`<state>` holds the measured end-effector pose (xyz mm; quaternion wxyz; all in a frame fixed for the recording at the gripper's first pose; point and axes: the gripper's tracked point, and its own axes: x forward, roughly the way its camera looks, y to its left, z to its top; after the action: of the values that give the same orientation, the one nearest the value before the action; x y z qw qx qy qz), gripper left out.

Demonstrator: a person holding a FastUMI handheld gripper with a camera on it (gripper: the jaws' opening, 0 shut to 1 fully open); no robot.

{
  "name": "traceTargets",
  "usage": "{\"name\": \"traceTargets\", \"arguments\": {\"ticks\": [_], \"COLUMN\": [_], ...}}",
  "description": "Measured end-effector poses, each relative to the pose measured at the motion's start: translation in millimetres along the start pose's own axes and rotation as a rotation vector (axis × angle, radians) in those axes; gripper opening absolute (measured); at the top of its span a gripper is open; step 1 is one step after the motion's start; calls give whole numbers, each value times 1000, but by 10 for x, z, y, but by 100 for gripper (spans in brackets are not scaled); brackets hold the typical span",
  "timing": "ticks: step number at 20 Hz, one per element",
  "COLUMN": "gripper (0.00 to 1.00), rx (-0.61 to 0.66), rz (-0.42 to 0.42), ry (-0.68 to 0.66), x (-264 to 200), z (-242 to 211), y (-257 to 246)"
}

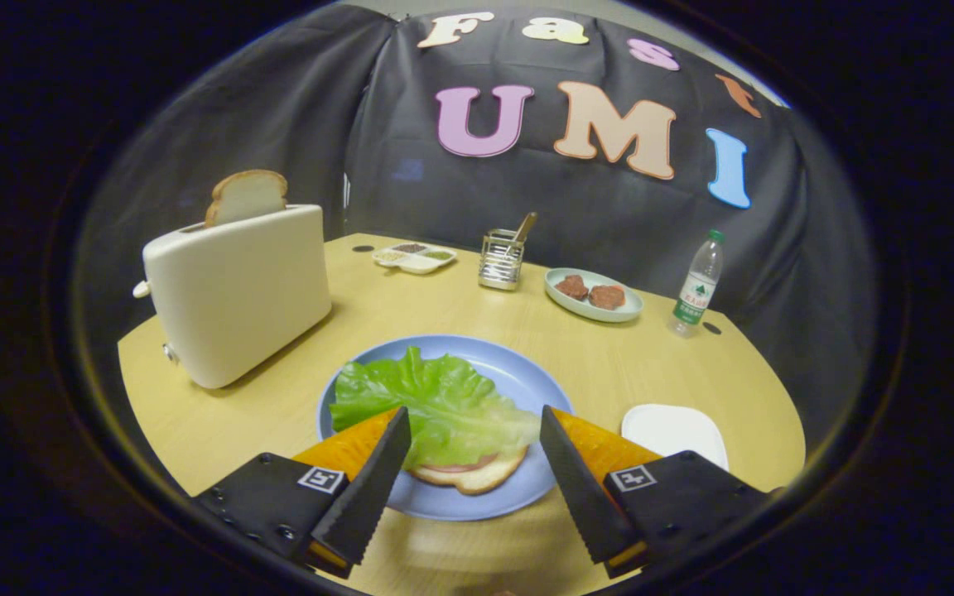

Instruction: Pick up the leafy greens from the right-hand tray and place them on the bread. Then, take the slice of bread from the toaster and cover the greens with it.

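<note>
**A:** Yellow table (361, 314), lettuce (436, 406) already lying on the bread (469, 476) on the plate (527, 381). Gripper (473, 443) is spread open, holding nothing.

**B:** Toast (247, 196) is far left in the toaster (237, 294). A sloppy pinch probably tips the toaster, or the leaf slides off when covered.

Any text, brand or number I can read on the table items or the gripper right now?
Water bottle label: printed, but too small and blurred to read.
Square markers on the gripper: black-and-white patterns, no words.
Toaster: no marking visible.
The gripper is open, with its fingers either side of the leafy greens on the bread.
</note>
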<state>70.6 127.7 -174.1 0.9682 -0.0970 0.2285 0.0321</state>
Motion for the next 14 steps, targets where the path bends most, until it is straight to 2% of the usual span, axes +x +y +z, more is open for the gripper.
{"name": "traceTargets", "arguments": {"ticks": [5,14], "gripper": [99,97], "rx": [110,427], "rz": [78,244], "ry": [-123,-340], "x": [-128,-315], "z": [560,1738], "y": [303,801]}}
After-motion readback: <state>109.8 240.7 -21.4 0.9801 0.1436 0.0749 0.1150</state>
